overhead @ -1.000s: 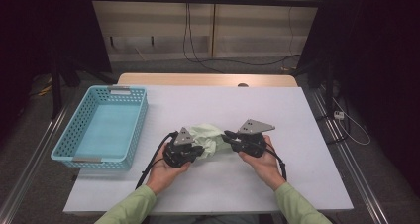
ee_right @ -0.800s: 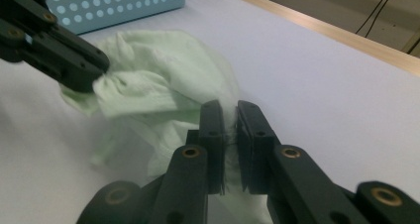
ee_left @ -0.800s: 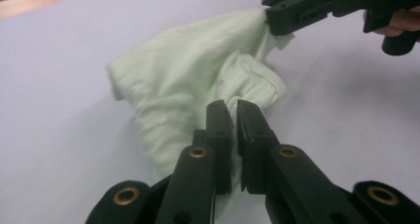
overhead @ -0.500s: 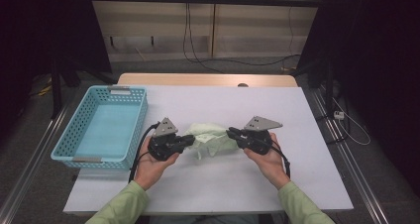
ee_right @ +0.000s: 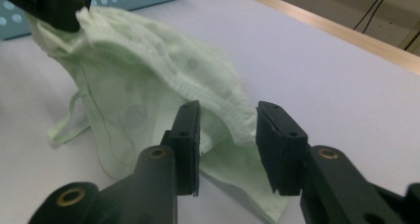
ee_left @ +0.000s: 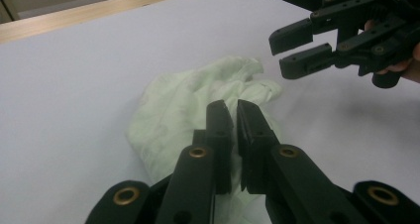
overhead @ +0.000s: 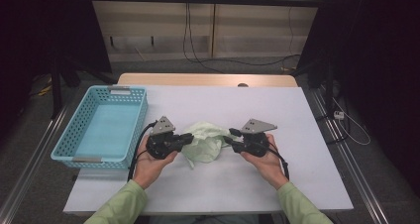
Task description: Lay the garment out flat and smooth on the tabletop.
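We pin the cloth (overhead: 203,142) with the left gripper (overhead: 184,139) as anchor — right gripper (overhead: 232,136) jaws just parted (hem between, unpinched) to regrip.

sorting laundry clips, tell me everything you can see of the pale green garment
The pale green garment is thin, soft fabric with faint round dots, a ribbed elastic-looking edge and a thin strap loop. It lies crumpled on the white table, right of the blue basket. The left gripper is shut on one edge, lifting it. The right gripper, jaws just opened, straddles the other edge.

Light-green sleeves (overhead: 119,208), black grippers with brass screws (ee_left: 198,152)
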